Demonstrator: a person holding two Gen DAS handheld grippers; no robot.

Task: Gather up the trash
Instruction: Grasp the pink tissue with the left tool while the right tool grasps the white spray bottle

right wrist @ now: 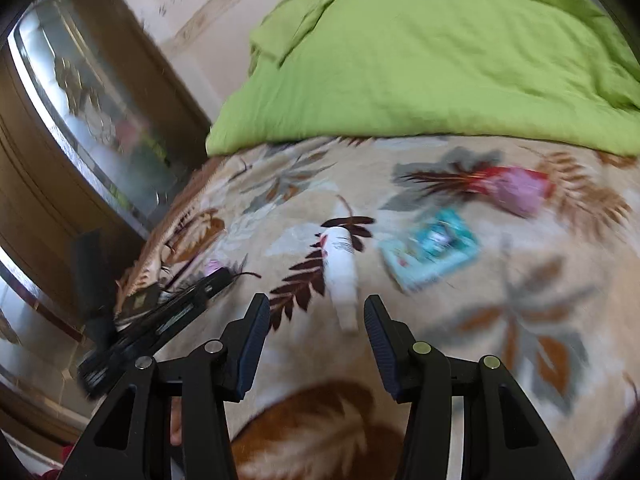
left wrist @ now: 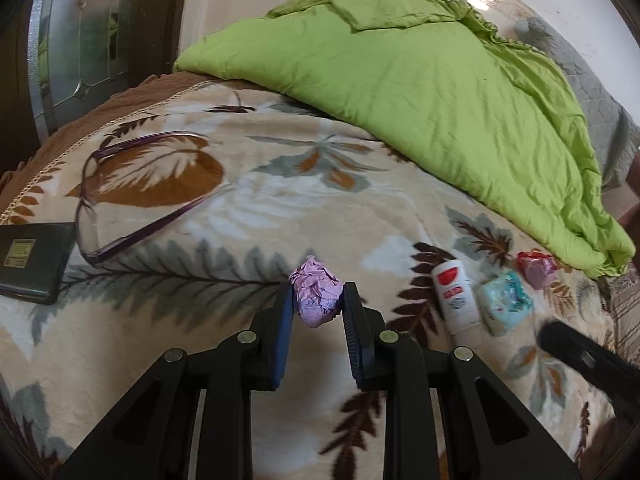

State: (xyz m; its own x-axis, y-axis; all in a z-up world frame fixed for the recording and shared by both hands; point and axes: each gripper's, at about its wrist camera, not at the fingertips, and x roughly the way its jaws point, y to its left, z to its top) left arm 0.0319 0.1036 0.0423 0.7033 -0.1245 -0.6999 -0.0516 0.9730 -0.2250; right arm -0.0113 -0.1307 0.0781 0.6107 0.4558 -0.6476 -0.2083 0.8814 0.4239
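Observation:
My left gripper (left wrist: pixel 316 296) is shut on a crumpled pink paper ball (left wrist: pixel 316 294), just above the leaf-patterned blanket (left wrist: pixel 240 208). To its right lie a white deodorant stick (left wrist: pixel 456 296), a teal-and-white wrapper (left wrist: pixel 506 302) and a red-and-pink crumpled wrapper (left wrist: pixel 536 268). The right wrist view is blurred. There my right gripper (right wrist: pixel 316 312) stands open over the blanket, with the base of the deodorant stick (right wrist: pixel 340 276) between its fingertips but not touched. The teal wrapper (right wrist: pixel 430 248) and red-pink wrapper (right wrist: pixel 516 188) lie beyond it to the right. The left gripper (right wrist: pixel 218 276) with the pink ball (right wrist: pixel 213 267) shows at the left.
Purple-framed glasses (left wrist: pixel 132 196) and a dark flat case (left wrist: pixel 32 260) lie on the blanket at the left. A green duvet (left wrist: pixel 420 80) is heaped across the back of the bed. A mirrored wooden door (left wrist: pixel 80 40) stands beyond the bed's left edge. The right gripper's dark finger (left wrist: pixel 584 360) shows at the right.

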